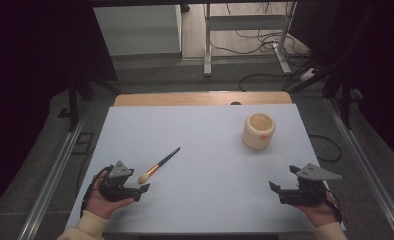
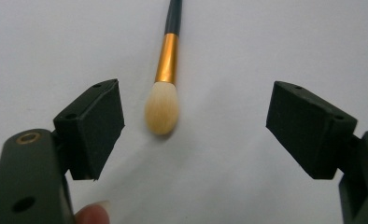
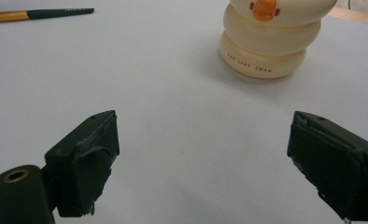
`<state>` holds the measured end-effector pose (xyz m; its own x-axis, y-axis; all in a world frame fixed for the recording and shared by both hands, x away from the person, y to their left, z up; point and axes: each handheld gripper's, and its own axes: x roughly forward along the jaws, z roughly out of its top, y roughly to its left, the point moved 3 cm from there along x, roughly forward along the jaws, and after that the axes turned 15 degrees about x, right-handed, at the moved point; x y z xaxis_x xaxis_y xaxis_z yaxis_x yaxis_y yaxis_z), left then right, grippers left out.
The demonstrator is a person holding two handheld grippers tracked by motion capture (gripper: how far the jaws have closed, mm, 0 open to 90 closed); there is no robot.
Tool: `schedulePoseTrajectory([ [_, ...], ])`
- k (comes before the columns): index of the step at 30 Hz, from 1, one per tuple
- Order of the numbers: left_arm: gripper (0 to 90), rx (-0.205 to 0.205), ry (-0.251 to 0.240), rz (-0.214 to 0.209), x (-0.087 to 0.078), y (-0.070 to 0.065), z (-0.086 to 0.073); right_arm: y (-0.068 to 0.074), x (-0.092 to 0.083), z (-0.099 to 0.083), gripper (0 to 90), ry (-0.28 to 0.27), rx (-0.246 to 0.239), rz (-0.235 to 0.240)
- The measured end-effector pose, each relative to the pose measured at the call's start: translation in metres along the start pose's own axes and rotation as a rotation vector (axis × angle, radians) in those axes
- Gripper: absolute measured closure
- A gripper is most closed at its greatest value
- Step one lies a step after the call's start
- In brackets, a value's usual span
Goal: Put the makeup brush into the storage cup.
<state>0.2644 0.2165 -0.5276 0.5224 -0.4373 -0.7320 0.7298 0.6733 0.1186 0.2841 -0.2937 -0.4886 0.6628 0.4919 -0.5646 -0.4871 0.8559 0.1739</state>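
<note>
Nothing looks done yet: the brush (image 1: 159,165) lies loose on the table (image 1: 205,200), bristles just ahead of the wide-open, empty left gripper (image 1: 144,189), well apart from the cup (image 1: 259,131), while the right gripper (image 1: 274,187) waits wide and empty too.

Cream ringed holder (image 3: 266,42), small dark lettering "THE JUDY SWAN" on its bottom ring

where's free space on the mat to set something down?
Widest bare patch: mat centre, between brush, cream holder and right gripper. Also bare: far-left corner beyond the brush. Tightest spot: near left, where the left gripper sits open just short of the bristles.
</note>
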Motion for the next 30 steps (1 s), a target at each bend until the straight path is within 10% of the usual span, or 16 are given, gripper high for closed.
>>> schedulePoseTrajectory([
  [30,20.2,0.002,0.005,-0.002,0.0005,-0.0008,0.0032,-0.0029,0.0028,0.0,10.3,0.012,-0.009,-0.01],
])
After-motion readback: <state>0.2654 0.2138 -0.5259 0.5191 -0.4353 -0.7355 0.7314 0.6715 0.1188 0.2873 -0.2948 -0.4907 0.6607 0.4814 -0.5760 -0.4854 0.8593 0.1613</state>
